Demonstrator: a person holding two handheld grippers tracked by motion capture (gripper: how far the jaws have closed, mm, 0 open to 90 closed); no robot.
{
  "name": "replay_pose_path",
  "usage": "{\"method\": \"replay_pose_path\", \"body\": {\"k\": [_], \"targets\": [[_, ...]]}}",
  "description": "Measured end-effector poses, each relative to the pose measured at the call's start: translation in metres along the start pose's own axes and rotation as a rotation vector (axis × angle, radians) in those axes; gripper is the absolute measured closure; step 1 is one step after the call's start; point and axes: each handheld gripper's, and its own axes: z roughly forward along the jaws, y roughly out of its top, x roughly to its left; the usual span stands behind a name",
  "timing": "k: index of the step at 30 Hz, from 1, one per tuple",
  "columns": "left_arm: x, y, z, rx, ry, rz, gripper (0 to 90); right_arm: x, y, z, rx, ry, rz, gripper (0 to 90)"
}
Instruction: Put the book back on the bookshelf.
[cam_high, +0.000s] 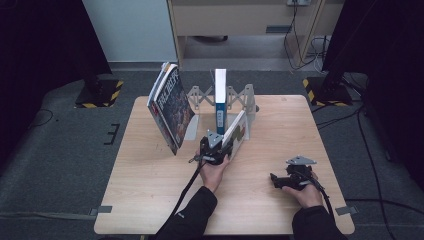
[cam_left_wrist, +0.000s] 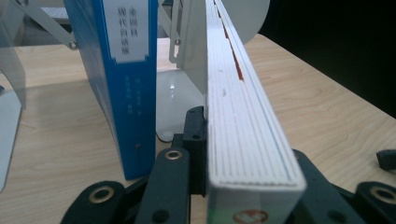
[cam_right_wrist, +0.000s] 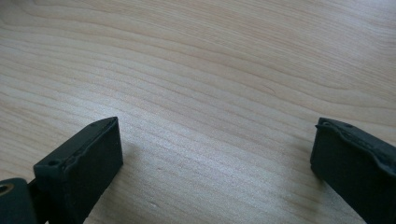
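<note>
High view: the left gripper (cam_high: 223, 144) is seen clamped on a thick white-edged book with a pale illustrated cover (cam_high: 235, 131), which is held tilted, its top leaning away from the left hand (cam_high: 214, 169) toward the grey metal accordion-style book rack (cam_high: 240, 97). Just beyond these jaws a tall blue hardback with a white spine label (cam_high: 220, 100) is stood upright in the rack, and farther to their left a large magazine-like book with a dark printed cover (cam_high: 170, 107) is leaned at a slant on the light wooden table (cam_high: 150, 180).

Left gripper view shows the white page block (cam_left_wrist: 243, 116) pressed between the 2 black jaws, with the blue hardback (cam_left_wrist: 116, 84) just beside it and apart from it.

The right gripper (cam_high: 280, 179) is rested low on the table, well apart from the books and to the right of the left gripper. Its jaws are seen wide apart over bare wood (cam_right_wrist: 210, 84), with nothing between them.
</note>
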Motion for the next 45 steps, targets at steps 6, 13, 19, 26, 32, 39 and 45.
{"method": "replay_pose_path", "body": {"k": [6, 13, 19, 26, 32, 39, 45], "targets": [[-0.001, 0.009, 0.011, -0.006, 0.007, 0.001, 74.5, 0.000, 0.000, 0.000, 0.000, 0.000, 0.000, 2.5], [-0.006, 0.004, 0.025, 0.014, 0.011, 0.009, 74.4, 0.000, 0.000, 0.000, 0.000, 0.000, 0.000, 2.5], [-0.009, 0.002, 0.029, 0.012, 0.020, 0.031, 73.9, 0.000, 0.000, 0.000, 0.000, 0.000, 0.000, 2.5], [-0.007, -0.003, 0.038, 0.024, 0.000, 0.022, 71.6, 0.000, 0.000, 0.000, 0.000, -0.001, 0.000, 2.4], [-0.006, -0.007, 0.035, 0.003, -0.068, 0.052, 64.5, 0.000, 0.000, 0.000, 0.000, 0.000, 0.001, 2.4], [0.000, -0.016, 0.010, -0.024, -0.111, 0.065, 57.7, 0.001, 0.000, 0.000, 0.001, -0.001, 0.001, 2.4], [0.000, -0.021, 0.002, -0.026, -0.132, 0.067, 67.0, 0.001, 0.000, 0.000, 0.001, -0.001, 0.003, 2.4]]}}
